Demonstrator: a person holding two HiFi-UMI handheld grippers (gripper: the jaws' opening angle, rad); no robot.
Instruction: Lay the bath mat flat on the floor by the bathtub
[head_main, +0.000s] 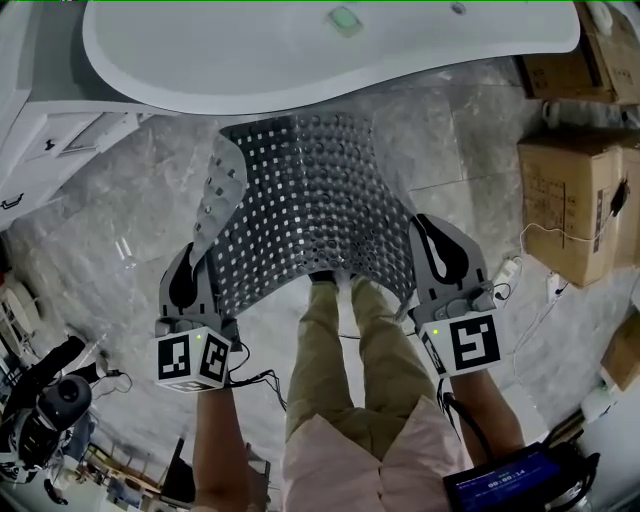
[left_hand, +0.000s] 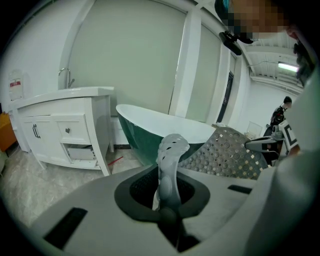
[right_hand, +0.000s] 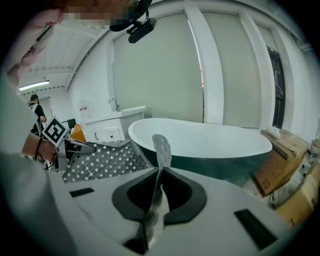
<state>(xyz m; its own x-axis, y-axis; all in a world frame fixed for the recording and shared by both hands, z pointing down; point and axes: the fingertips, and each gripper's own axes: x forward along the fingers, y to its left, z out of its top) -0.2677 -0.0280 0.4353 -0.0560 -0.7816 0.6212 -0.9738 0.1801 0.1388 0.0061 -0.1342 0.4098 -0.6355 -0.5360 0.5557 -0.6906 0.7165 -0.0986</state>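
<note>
Grey, hole-studded mat (head_main: 310, 200) hangs between the two claws, not yet laid. Left claw (head_main: 192, 272) is clamped tight on the near left corner, and a flap of mat stands up out of its closed jaws. Right claw (head_main: 437, 252) pinches the near right corner the same way, jaws together on the thin sheet. From these corners the mat slopes away and down toward the tub (head_main: 300, 60), sagging in the middle, with its left edge curled upward. Its far edge lies close under the tub's rim; whether it touches the floor (head_main: 110, 220) I cannot tell. Carrying and aiming look done. What is left is to lower the near edge, flatten the curl and let go.

Marble floor under the mat is bare, and the strip by the tub looks wide enough for it. Legs (head_main: 350, 340) of the person stand just behind the near edge, so that edge would likely land near the feet. Cardboard boxes (head_main: 575, 200) and a white cable (head_main: 515, 265) sit to the right and a cabinet (head_main: 40, 130) to the left, all apart from the mat.
</note>
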